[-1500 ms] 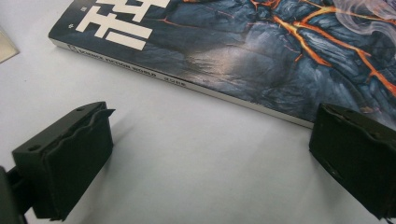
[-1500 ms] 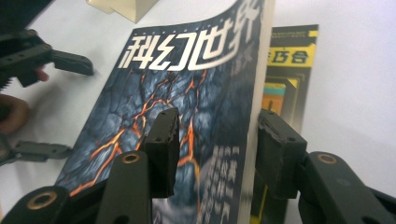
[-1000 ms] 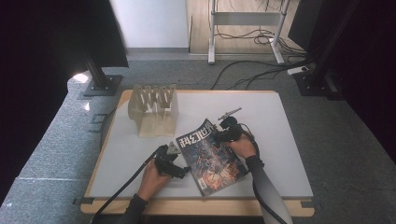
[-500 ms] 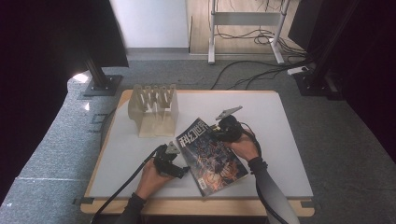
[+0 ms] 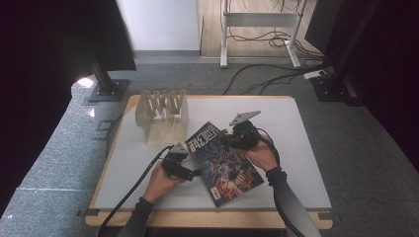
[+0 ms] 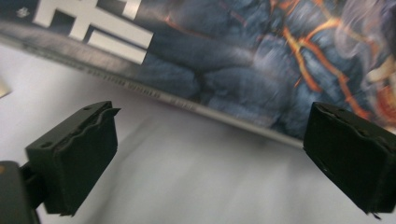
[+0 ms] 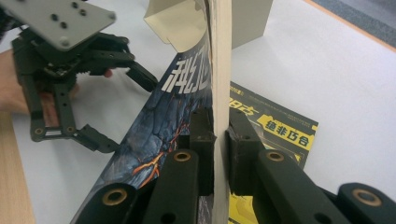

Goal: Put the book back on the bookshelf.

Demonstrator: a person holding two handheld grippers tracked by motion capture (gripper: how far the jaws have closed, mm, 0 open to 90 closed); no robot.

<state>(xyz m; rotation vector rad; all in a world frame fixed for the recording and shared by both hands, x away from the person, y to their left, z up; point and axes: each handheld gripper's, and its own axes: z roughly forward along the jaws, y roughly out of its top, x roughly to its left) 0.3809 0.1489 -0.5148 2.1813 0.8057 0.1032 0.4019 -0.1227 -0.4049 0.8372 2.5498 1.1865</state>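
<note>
White desk (image 5: 296, 148) on grey carpet, cables behind. The magazine (image 5: 222, 160) lies mid-desk, long axis running from the far-left toward the near-right corner. My right hand-held gripper (image 7: 219, 140) pinches its cover; my left hand-held gripper (image 6: 210, 144) gapes wide, empty, at its spine.

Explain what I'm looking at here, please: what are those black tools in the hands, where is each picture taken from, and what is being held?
No robot arm here: a person at a table holds hand-held tongs in each hand. The high view looks down from above the person's side. The other two pictures come from cameras riding on each tool, looking along its black jaws.

On the table stand a pale slotted rack and a magazine with a dark cover.

The right tongs are shut on the magazine's edge, lifting that side. A second magazine with yellow print lies beneath. The left tongs are open, jaws wide apart, facing the magazine's other edge without touching it.
</note>
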